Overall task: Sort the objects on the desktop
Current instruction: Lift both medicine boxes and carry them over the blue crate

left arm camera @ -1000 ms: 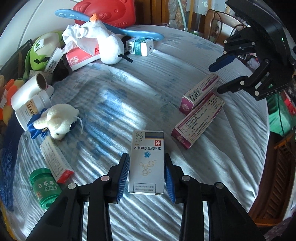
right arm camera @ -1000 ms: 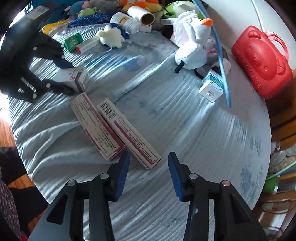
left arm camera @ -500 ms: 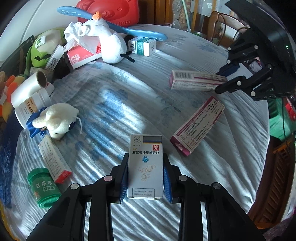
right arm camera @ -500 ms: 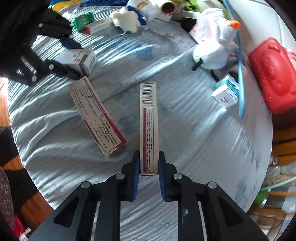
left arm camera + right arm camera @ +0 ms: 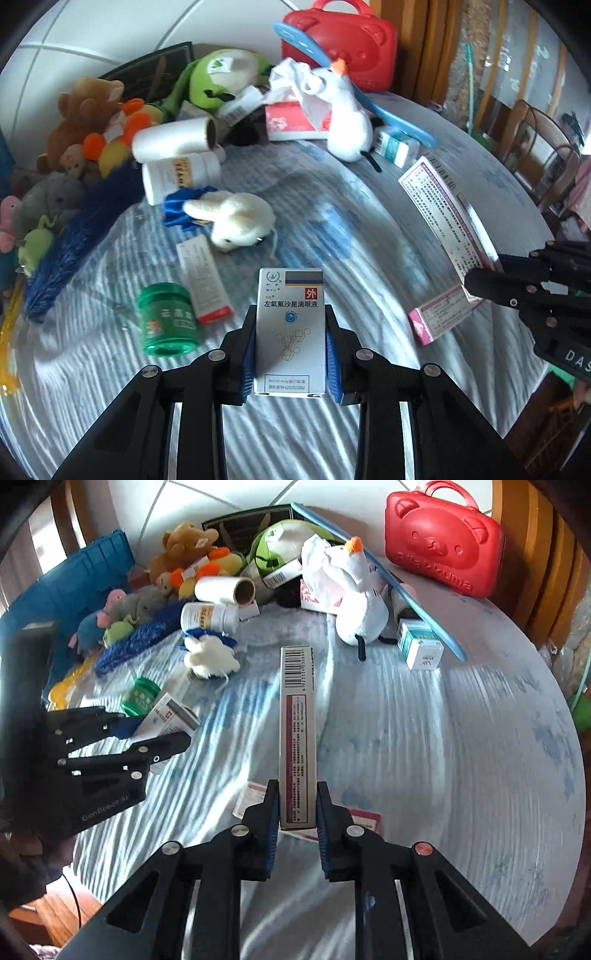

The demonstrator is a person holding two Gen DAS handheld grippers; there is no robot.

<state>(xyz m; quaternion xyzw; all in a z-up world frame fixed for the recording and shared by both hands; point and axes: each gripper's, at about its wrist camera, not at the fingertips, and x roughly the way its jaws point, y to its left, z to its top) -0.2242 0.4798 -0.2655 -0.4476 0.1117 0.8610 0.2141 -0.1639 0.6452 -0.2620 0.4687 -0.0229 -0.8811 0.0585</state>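
Cardboard in both grips: the left gripper (image 5: 291, 350) pinches the white eye-drop box (image 5: 291, 328), lifted at six o'clock; the right gripper (image 5: 294, 814) clamps the long pink box (image 5: 297, 734) by one end, pointing to twelve. That overhang could pivot loose, or clip the goose plush (image 5: 360, 594) ahead

My round table, spread with a pale blue-and-white cloth (image 5: 461, 746), catches sunlight in thin bright stripes. Behind it I see a white tiled wall (image 5: 207, 494) with dark grout lines. Orange-brown wooden panelling (image 5: 417, 40) stands at the far right, with a curved wooden chair (image 5: 535, 136) beside it. Brown wooden floor (image 5: 55, 915) shows below the table's near edge.
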